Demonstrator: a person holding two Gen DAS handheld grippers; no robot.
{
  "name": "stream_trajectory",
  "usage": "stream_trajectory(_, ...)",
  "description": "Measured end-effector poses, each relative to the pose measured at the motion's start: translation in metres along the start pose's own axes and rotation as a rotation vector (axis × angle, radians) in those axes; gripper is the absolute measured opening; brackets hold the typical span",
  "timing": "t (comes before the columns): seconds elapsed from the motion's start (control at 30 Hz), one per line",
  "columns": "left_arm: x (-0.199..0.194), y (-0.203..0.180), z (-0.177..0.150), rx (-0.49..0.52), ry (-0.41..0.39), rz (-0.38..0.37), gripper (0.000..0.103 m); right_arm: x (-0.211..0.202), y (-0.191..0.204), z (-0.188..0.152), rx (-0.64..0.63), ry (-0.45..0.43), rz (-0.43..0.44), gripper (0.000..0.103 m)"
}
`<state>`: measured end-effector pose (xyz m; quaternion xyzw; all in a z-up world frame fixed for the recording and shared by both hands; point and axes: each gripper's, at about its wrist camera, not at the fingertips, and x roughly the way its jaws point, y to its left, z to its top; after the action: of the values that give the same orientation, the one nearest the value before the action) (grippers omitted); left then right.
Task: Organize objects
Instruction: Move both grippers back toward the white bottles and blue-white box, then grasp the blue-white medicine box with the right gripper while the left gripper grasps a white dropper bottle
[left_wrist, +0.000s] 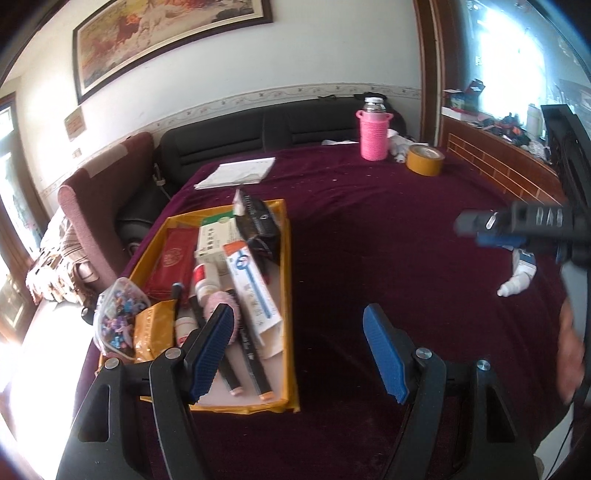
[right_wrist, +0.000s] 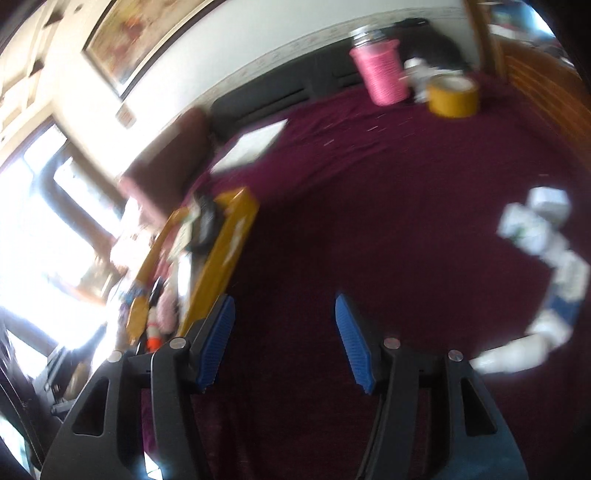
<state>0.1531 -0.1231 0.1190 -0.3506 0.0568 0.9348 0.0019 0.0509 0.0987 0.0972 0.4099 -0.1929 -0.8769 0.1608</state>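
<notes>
A yellow tray (left_wrist: 289, 295) on the maroon tablecloth holds several things: medicine boxes, a red pouch, pens, a pink brush, a bag of beads. My left gripper (left_wrist: 299, 354) is open and empty, low over the cloth by the tray's near right corner. My right gripper (right_wrist: 284, 343) is open and empty over bare cloth right of the tray (right_wrist: 229, 240); it also shows from the side in the left wrist view (left_wrist: 517, 225). A white squeeze bottle (left_wrist: 515, 282) and small white boxes (right_wrist: 535, 225) lie on the cloth at the right. The right wrist view is blurred.
A pink-sleeved bottle (left_wrist: 373, 134) and a roll of yellow tape (left_wrist: 424, 159) stand at the table's far side. White papers (left_wrist: 236, 173) lie at the far left. A black sofa (left_wrist: 258, 129) and a chair (left_wrist: 96, 221) border the table.
</notes>
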Motion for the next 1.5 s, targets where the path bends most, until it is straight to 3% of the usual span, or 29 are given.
stream_trajectory(0.17, 0.010, -0.011, -0.002, 0.008, 0.016, -0.063, 0.067, -0.055, -0.094, 0.032, 0.139, -0.092, -0.199, 0.062)
stream_trajectory(0.4, 0.025, -0.011, -0.002, -0.008, 0.053, -0.105, 0.067, -0.064, -0.164, 0.032, 0.238, -0.034, -0.351, 0.062)
stream_trajectory(0.57, 0.029, -0.006, -0.005, -0.041, 0.064, -0.119, 0.067, -0.047, -0.189, 0.019, 0.297, 0.029, -0.375, 0.062)
stream_trajectory(0.7, 0.029, -0.003, -0.005, -0.058, 0.065, -0.131, 0.067, -0.023, -0.175, 0.017, 0.267, 0.076, -0.328, 0.064)
stream_trajectory(1.07, 0.024, 0.002, -0.005, -0.057, 0.057, -0.158, 0.067, 0.035, -0.083, 0.005, 0.044, 0.213, -0.085, 0.064)
stream_trajectory(1.23, 0.030, -0.002, -0.006, -0.056, 0.077, -0.161, 0.067, 0.037, -0.069, 0.001, -0.028, 0.211, -0.158, 0.064)
stream_trajectory(1.43, 0.035, -0.010, -0.009, -0.039, 0.103, -0.141, 0.067, 0.049, -0.058, -0.005, -0.175, 0.220, -0.324, 0.064)
stream_trajectory(1.47, 0.035, -0.012, -0.008, -0.034, 0.103, -0.143, 0.067, 0.051, -0.057, -0.006, -0.198, 0.218, -0.348, 0.062)
stream_trajectory(1.5, 0.034, -0.014, -0.007, -0.027, 0.101, -0.147, 0.067, 0.053, -0.057, -0.005, -0.203, 0.221, -0.345, 0.052)
